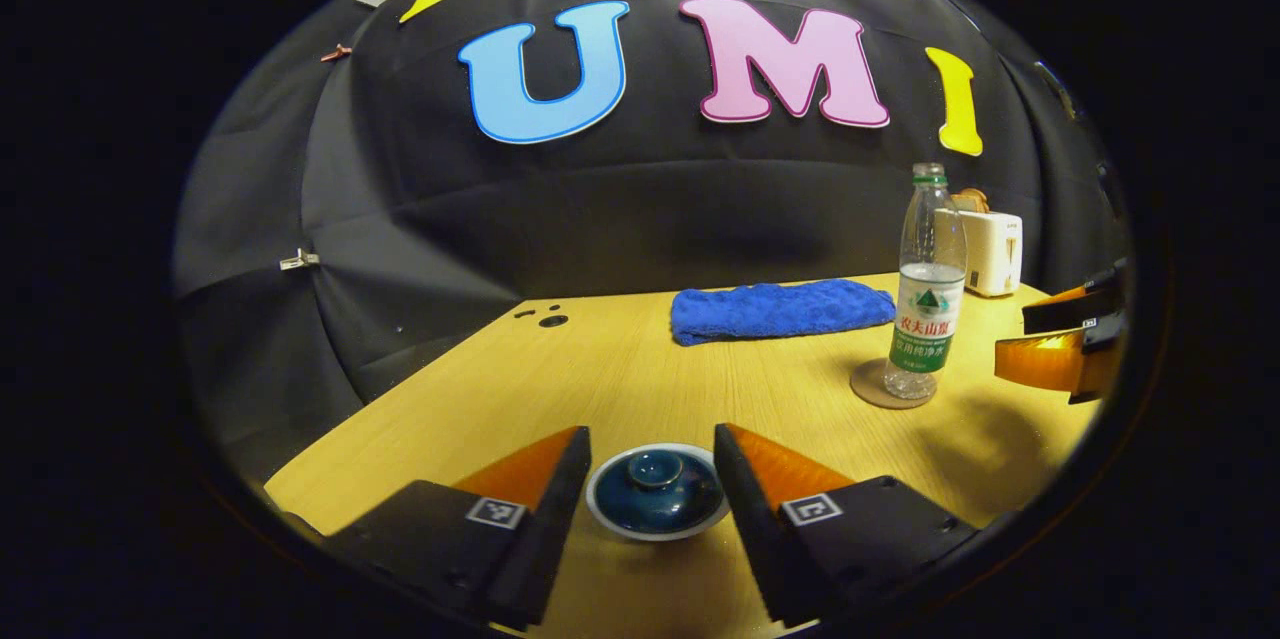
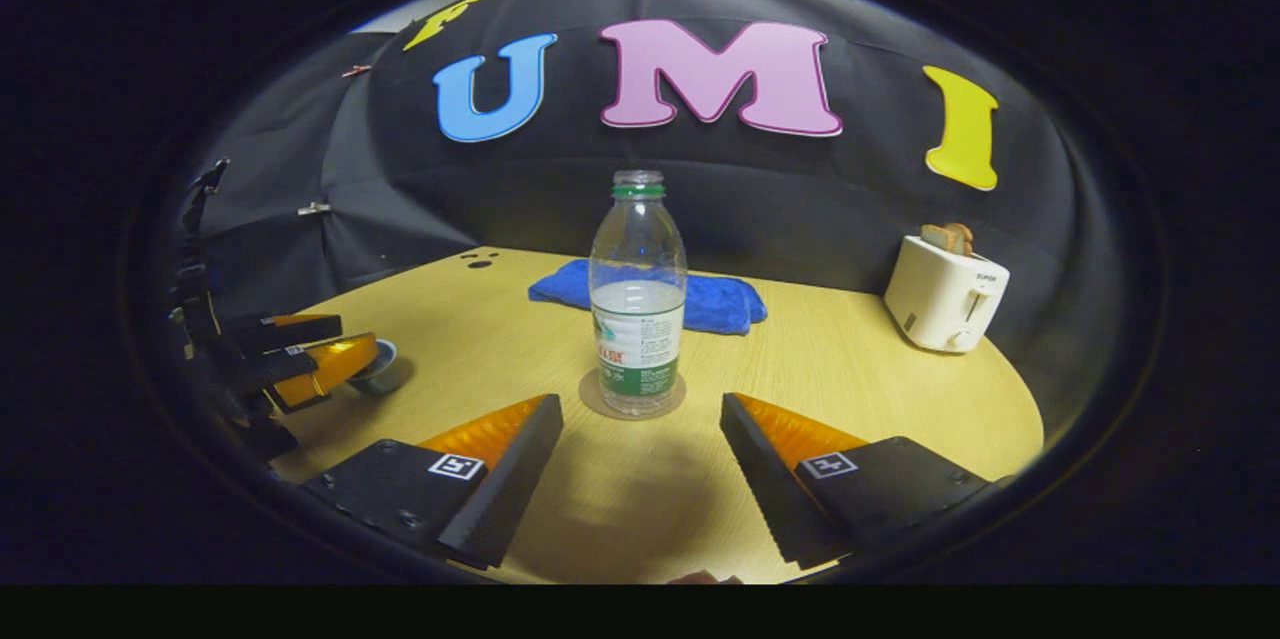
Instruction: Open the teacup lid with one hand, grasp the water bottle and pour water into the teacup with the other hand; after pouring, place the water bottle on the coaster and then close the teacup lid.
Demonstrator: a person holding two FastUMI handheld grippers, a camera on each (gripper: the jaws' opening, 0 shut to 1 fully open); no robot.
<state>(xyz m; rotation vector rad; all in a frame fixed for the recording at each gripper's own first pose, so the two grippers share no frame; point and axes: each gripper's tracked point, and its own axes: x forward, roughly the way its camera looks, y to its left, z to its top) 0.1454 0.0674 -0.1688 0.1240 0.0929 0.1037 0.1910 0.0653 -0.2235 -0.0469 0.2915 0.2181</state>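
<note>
While our left gripper [image 1: 650, 479] straddles the lidded teacup [image 1: 657, 492] with jaws apart, our right gripper [image 2: 640, 459], jaws apart, could topple the bottle [image 2: 638, 294] off its coaster [image 2: 590, 397].

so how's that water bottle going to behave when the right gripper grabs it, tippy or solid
Probably a bit tippy: the water bottle is tall and narrow on a small coaster. It looks about half full, so likely light, with water that sloshes. The thin clear plastic may flex under the right gripper, whose jaws stand open.
</note>
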